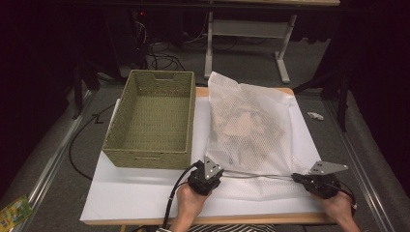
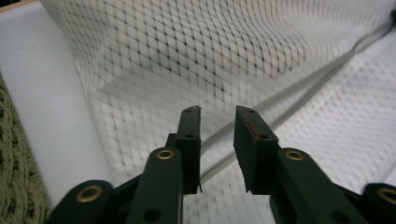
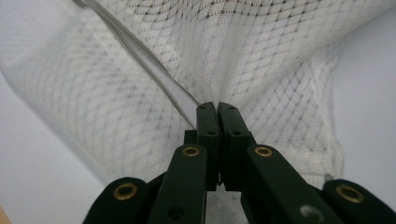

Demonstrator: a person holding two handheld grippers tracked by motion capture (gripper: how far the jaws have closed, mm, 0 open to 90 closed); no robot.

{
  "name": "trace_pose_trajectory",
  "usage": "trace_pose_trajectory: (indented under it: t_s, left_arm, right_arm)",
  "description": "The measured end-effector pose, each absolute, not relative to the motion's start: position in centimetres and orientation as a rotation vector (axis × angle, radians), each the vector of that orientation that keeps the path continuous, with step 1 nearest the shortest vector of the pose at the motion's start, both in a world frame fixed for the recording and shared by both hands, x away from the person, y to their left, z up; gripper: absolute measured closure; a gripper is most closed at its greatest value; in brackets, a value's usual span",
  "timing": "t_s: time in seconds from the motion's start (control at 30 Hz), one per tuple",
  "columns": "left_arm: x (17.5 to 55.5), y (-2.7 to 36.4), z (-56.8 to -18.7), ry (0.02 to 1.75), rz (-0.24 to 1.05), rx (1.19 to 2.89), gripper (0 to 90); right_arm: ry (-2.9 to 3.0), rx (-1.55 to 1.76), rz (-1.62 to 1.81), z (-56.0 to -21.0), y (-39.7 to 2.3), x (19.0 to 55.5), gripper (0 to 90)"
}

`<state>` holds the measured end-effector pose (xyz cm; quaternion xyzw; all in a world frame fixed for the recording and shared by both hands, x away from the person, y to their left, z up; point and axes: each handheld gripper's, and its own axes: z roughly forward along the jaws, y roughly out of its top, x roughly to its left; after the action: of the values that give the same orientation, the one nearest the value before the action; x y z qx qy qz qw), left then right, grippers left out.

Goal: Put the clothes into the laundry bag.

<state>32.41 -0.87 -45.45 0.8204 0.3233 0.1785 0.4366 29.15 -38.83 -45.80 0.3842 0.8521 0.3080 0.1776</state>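
Note:
A white mesh bag (image 1: pixel 251 125) with folded pale things inside lies on the white mat (image 1: pixel 135 193), to the right of a woven basket. Its zipper edge (image 1: pixel 256 175) runs taut along the near side between my two grippers. My left gripper (image 1: pixel 217 170) is at the bag's near left corner. In the left gripper view its jaws (image 2: pixel 218 112) stand apart over the mesh (image 2: pixel 210 56), and the zipper line (image 2: pixel 303 88) passes under the gap without being pinched. My right gripper (image 1: pixel 295 178) is at the near right corner. Its jaws (image 3: pixel 217 106) are shut on the zipper edge (image 3: pixel 154 70) of the bag.
An empty olive woven basket (image 1: pixel 145 159) stands on the left half of the mat, close to the bag. The table's wooden front edge (image 1: pixel 232 220) runs just before my hands. Cables and a white table frame (image 1: pixel 246 29) lie beyond; a green packet (image 1: pixel 14 210) is on the floor.

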Motion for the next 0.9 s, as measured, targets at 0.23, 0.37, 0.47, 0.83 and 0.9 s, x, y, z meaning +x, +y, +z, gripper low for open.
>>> trace_pose_trajectory:
  t_s: [0.23,0.37,0.47,0.83,0.9]
  left_arm:
    - [33.6,-0.8,-45.5,0.852,0.459,1.952,53.7]
    - [34.2,-1.2,-45.5,0.862,0.471,1.917,50.7]
    - [34.6,-1.5,-45.5,0.868,0.47,1.894,48.0]
    - [36.4,-1.9,-46.6,0.939,0.48,1.883,43.9]
    - [36.6,-1.9,-46.8,0.952,0.479,1.887,43.5]
  right_arm:
    - [2.368,1.114,0.928,-45.8,-38.8,29.7,73.2]
    - [2.281,1.159,1.038,-45.0,-39.2,29.9,61.0]
    - [2.158,1.217,1.148,-44.6,-40.0,30.3,55.7]
    - [1.909,1.432,1.139,-46.1,-41.2,33.8,45.7]
    - [1.916,1.45,1.095,-46.6,-41.2,34.1,46.7]
